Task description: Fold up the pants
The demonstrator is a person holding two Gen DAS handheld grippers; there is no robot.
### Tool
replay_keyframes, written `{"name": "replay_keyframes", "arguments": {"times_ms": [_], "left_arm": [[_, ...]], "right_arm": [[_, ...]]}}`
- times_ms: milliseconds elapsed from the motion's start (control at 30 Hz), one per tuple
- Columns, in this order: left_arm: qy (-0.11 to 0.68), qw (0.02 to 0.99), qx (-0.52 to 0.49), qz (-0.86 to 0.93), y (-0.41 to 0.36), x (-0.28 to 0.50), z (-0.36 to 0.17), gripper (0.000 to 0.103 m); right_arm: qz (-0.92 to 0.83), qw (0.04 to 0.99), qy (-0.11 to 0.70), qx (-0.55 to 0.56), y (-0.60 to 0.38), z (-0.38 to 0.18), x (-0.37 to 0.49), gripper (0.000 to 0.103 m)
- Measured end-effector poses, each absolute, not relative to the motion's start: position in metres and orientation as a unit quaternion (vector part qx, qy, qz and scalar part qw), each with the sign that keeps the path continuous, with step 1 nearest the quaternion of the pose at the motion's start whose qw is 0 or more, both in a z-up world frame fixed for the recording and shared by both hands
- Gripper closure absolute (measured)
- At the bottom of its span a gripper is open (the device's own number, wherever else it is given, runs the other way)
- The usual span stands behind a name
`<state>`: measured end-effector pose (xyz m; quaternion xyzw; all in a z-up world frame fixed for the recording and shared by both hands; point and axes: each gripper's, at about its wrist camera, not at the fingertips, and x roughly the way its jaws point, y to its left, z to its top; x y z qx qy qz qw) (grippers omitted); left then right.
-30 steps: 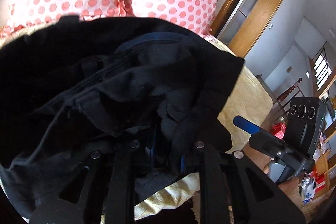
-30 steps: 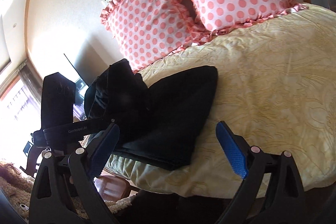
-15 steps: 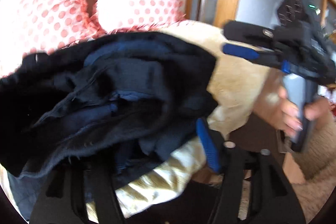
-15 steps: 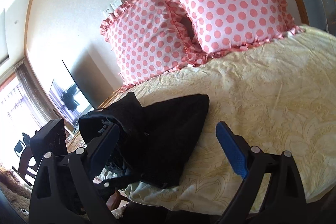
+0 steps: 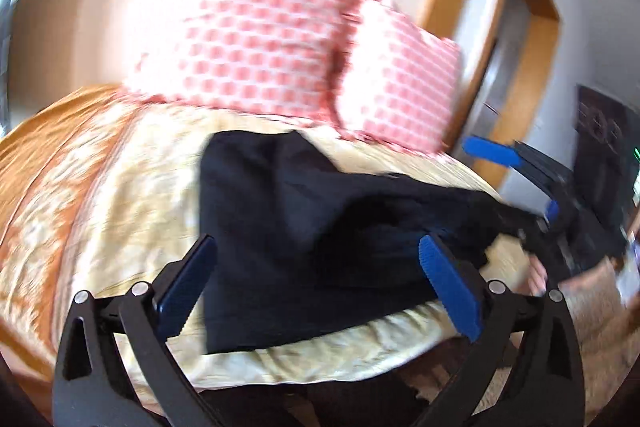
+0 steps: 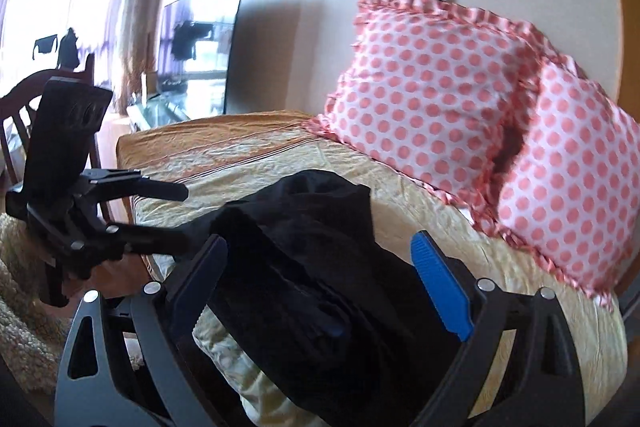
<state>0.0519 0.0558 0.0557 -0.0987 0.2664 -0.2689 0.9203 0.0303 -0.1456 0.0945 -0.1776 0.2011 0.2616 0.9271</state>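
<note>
Bare yellow patterned bedspread (image 5: 120, 187) lies open at left of the left wrist frame. Crumpled black pants (image 5: 320, 227) fill the centre near the bed's front edge. Two pink polka-dot frilled pillows (image 6: 460, 99) block the far side. Dark flat screen (image 6: 200, 47) stands beyond the bed's upper-left corner in the right wrist view.

Daylight floods in from the window (image 6: 60, 7), blown out to white glare, and the television (image 6: 200, 47) mirrors it. The left wrist view is smeared with motion blur: the pillows (image 5: 288, 43) lose their dots' edges. The right wrist view is sharper. The pants (image 6: 320, 267) read as near-featureless black, perhaps underexposed. Both views bend and darken at the rims.
</note>
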Motion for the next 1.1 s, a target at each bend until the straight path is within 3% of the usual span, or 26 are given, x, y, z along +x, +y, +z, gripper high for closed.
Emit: {"name": "replay_keyframes", "arguments": {"times_ms": [100,200,233,267,300,333,600,733,800,900,967,1100], "left_arm": [[0.280,0.914,-0.137,-0.259,0.075,0.064,0.046,0.002],[0.282,0.900,-0.164,-0.288,0.089,0.064,0.039,0.002],[0.282,0.899,-0.166,-0.292,0.089,0.064,0.039,0.002],[0.280,0.898,-0.164,-0.297,0.089,0.059,0.038,0.002],[0.280,0.898,-0.158,-0.300,0.084,0.057,0.037,0.002],[0.279,0.898,-0.154,-0.303,0.083,0.057,0.037,0.002],[0.282,0.889,-0.110,-0.345,0.053,0.053,0.035,0.002],[0.296,0.883,-0.093,-0.352,0.038,0.056,0.028,0.002],[0.299,0.882,-0.089,-0.354,0.033,0.057,0.027,0.002],[0.297,0.886,-0.077,-0.348,0.029,0.058,0.029,0.002],[0.298,0.885,-0.080,-0.349,0.026,0.060,0.030,0.002],[0.301,0.878,-0.081,-0.363,0.015,0.064,0.032,0.002]], "right_arm": [[0.273,0.911,0.215,-0.222,-0.109,0.080,0.043,0.020],[0.264,0.900,0.244,-0.247,-0.089,0.062,0.061,0.047],[0.245,0.900,0.252,-0.258,-0.085,0.056,0.069,0.060],[0.228,0.900,0.260,-0.264,-0.084,0.052,0.075,0.080],[0.214,0.902,0.271,-0.258,-0.088,0.050,0.083,0.090],[0.211,0.908,0.278,-0.233,-0.096,0.052,0.088,0.092],[0.098,0.953,0.273,0.089,-0.247,0.092,0.122,0.095],[-0.001,0.915,0.328,0.234,-0.345,0.054,0.151,0.094],[-0.042,0.893,0.372,0.249,-0.367,0.028,0.156,0.082],[-0.053,0.884,0.379,0.270,-0.383,0.015,0.143,0.078],[-0.062,0.889,0.361,0.276,-0.390,0.020,0.129,0.057],[0.004,0.925,0.286,0.249,-0.377,0.055,0.099,0.052]]}}
